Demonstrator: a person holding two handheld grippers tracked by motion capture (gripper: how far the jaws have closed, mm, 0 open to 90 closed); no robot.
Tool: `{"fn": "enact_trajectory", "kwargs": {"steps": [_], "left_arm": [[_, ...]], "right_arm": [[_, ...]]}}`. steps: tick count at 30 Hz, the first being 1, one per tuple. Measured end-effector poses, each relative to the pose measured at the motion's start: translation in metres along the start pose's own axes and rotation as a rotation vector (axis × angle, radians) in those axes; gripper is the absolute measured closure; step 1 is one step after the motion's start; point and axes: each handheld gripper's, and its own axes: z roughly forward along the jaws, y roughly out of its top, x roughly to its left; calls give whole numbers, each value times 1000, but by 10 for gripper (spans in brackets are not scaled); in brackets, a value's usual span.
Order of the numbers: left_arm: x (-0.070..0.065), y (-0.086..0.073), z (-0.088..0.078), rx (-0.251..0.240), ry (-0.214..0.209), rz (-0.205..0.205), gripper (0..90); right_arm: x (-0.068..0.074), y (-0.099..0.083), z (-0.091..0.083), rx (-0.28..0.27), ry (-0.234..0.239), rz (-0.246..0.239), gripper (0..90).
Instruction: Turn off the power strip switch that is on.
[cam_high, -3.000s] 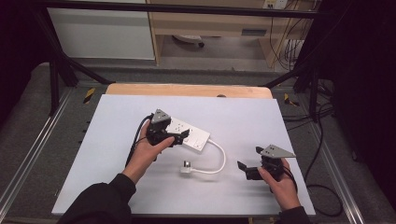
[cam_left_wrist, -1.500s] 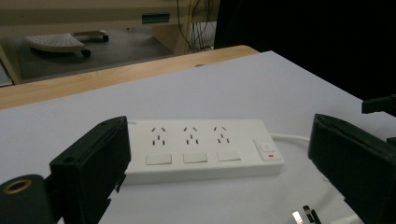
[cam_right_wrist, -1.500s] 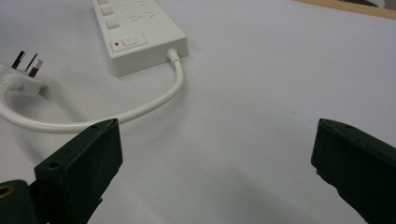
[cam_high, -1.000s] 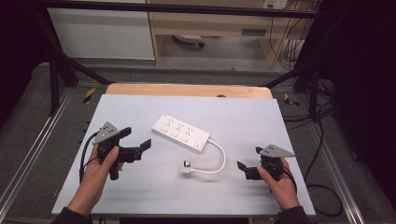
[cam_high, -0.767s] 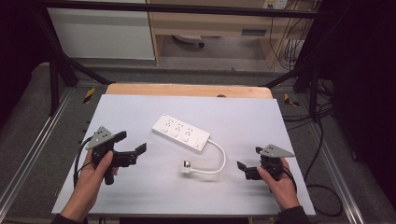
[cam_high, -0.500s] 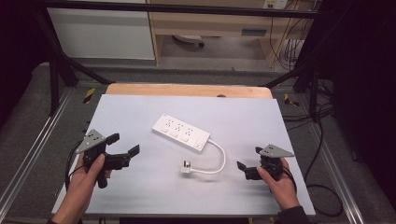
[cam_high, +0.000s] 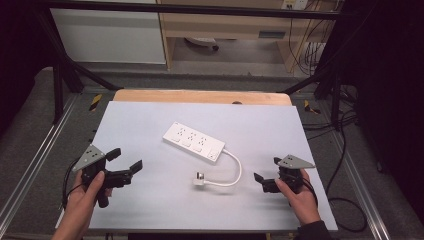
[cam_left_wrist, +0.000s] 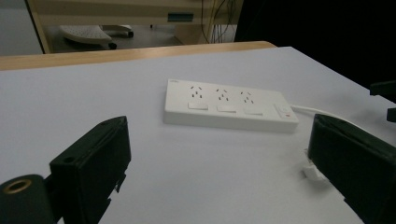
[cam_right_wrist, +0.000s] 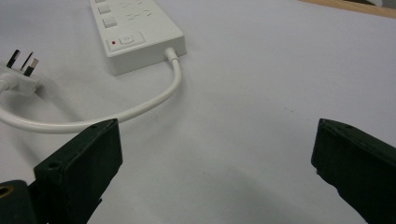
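Note:
A white power strip (cam_high: 195, 141) lies flat at the middle of the white table (cam_high: 140, 120). Its short cable (cam_high: 235, 172) curls round to a plug (cam_high: 200, 179) lying loose in front of it. My left gripper (cam_high: 126, 160) is held at the front left, open and empty, well clear of the strip. In the left gripper view the strip (cam_left_wrist: 229, 105) lies ahead between the wide jaws, with the plug (cam_left_wrist: 312, 171) by the right jaw. My right gripper (cam_high: 266, 170) hovers open and empty at the front right. Its own view shows the strip's switch end (cam_right_wrist: 135, 32), the cable (cam_right_wrist: 140, 105) and the plug (cam_right_wrist: 21, 70).
A wooden edge (cam_high: 200, 96) runs along the back of the table. Metal frame rails (cam_high: 35, 150) flank both sides. Loose cables (cam_high: 350, 200) lie on the floor at the right. A cabinet (cam_high: 110, 35) and shelf unit stand beyond the table.
My left gripper has come away from the power strip and drawn back to the table's front left corner. The strip, plug and right gripper have stayed put.

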Motion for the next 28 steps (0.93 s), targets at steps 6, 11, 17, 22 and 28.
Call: {"fn": "enact_trajectory", "kwargs": {"steps": [6, 11, 17, 22, 28], "left_arm": [[0, -9, -2, 7, 2, -5, 57], [-3, -21, 0, 27, 3, -11, 60], [-7, -42, 4, 60, 18, -16, 68], [-10, -50, 6, 80, 37, 16, 70], [-15, -56, 11, 132, 34, 19, 72]], "right_arm": [[0, 0, 0, 2, -1, 1, 24], [0, 0, 0, 5, -5, 5, 24], [-2, -1, 1, 14, -24, 6, 27], [-5, -3, 3, 37, -53, 19, 29], [-10, -6, 9, 95, -122, 45, 30]]}}
